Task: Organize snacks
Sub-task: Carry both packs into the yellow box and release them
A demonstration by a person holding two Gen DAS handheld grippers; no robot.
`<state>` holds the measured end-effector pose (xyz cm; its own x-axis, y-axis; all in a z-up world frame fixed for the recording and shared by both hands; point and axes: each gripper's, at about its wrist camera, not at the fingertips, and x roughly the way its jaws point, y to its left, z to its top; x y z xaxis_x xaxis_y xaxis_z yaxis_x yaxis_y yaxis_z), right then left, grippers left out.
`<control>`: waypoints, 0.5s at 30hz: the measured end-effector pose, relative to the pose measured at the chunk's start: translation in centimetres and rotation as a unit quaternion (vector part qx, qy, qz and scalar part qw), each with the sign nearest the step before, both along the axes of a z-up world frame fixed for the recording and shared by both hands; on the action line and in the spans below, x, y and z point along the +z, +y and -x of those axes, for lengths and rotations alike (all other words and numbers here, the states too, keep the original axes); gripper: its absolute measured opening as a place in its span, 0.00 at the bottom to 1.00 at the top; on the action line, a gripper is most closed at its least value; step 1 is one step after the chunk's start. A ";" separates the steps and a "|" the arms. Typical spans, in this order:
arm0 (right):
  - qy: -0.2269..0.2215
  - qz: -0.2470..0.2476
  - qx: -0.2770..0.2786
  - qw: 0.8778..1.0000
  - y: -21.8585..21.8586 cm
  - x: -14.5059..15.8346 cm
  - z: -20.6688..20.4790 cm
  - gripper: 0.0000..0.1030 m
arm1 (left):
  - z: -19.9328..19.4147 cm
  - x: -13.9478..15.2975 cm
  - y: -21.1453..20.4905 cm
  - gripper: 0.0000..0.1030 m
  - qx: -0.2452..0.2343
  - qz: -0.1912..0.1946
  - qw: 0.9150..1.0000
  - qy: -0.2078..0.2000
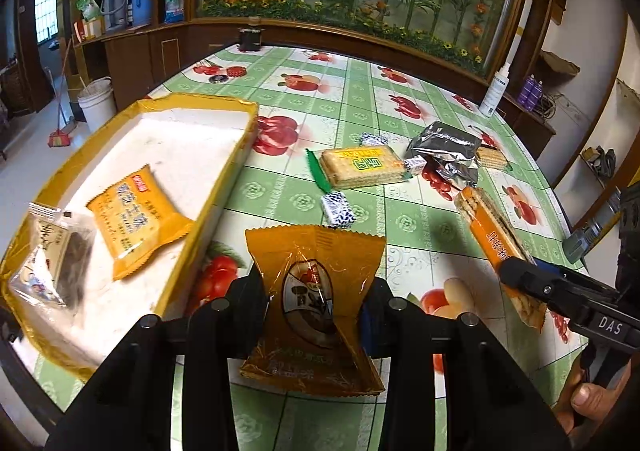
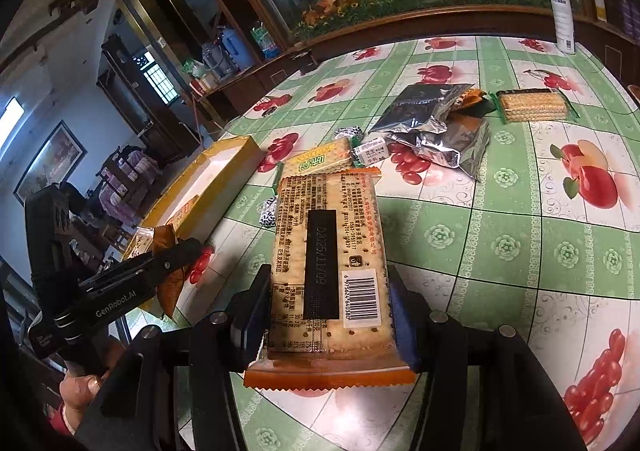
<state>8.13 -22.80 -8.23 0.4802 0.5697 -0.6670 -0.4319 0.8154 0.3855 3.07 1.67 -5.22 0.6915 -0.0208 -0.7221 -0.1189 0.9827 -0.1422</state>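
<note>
Left fingers clamp brown packet; right fingers clamp cracker pack; tray beside, seemingly clear.

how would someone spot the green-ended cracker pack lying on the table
Start at the yellow tray on the fruit-print table. Just right of its far corner lies the cracker pack, flat beside crumpled silver bags. Only it has a green label and green sealed end, with small blue-and-white candies around it.
</note>
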 end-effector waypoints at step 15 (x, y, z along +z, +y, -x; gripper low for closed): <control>-0.020 -0.024 0.044 0.999 4.4 2.3 1.5 0.53 | 2.6 1.5 3.5 0.34 0.047 -0.039 0.998 -0.020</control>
<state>6.61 -18.35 -5.94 0.4530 0.6423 -0.6183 -0.5172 0.7542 0.4045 0.47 5.14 -3.70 0.7158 0.1013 -0.6909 -0.2073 0.9756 -0.0717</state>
